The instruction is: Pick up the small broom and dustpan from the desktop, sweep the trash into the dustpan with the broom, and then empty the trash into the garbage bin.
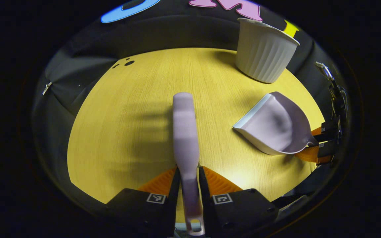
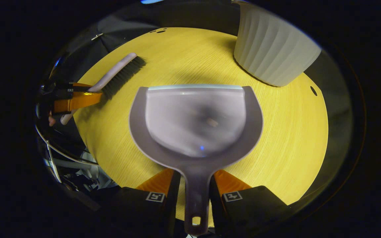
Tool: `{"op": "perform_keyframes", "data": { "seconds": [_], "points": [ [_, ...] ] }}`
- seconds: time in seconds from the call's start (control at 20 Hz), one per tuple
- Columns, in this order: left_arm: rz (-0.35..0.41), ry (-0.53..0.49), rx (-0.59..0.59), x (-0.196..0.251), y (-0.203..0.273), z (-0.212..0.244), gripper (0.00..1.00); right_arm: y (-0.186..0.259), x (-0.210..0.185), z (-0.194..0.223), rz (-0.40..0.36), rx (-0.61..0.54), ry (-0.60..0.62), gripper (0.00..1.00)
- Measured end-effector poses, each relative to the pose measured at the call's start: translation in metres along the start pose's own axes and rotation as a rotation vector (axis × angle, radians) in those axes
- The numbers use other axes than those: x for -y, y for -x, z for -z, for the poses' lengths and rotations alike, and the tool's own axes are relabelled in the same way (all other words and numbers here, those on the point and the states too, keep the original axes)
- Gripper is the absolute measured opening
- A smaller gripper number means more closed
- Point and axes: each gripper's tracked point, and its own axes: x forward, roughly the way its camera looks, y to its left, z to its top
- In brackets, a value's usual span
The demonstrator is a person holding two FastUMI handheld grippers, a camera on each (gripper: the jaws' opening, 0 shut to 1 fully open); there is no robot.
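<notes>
Each gripper [image 1: 189, 180] is showing a dark blocky body carrying two small square black-and-white coded tags, one per side. Ribbed orange wedges are flanking the fingers, and thin cables [image 2: 56, 148] are trailing behind the left gripper [image 2: 78, 99].

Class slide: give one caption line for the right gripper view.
Right tool grips the dustpan handle above the yellow table, white ribbed bin ahead.

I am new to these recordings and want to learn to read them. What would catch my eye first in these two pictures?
First, the pale dustpan in the middle of the right gripper view, its handle clamped by the right gripper over the yellow table. Next, the broom held by the left gripper, pointing forward at the centre of the left gripper view. Behind both, the white ribbed garbage bin stands at the table's far right edge.
</notes>
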Motion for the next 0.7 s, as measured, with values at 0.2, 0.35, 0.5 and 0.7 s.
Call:
{"op": "perform_keyframes", "data": {
  "seconds": [0.2,0.35,0.5,0.7],
  "points": [
    [0.000,0.013,0.047,0.001,0.026,-0.006,0.47,0.037,0.002,-0.010,-0.016,0.061,-0.006,0.58],
    [-0.009,0.022,0.110,0.000,0.054,-0.017,0.49,0.073,0.003,-0.024,-0.022,0.138,-0.017,0.51],
    [-0.022,0.028,0.195,0.001,0.085,-0.033,0.48,0.112,-0.004,-0.051,-0.043,0.266,-0.015,0.53],
    [-0.041,0.033,0.326,0.010,0.135,-0.058,0.48,0.159,-0.022,-0.088,-0.077,0.478,0.036,0.53]
  ]
}}
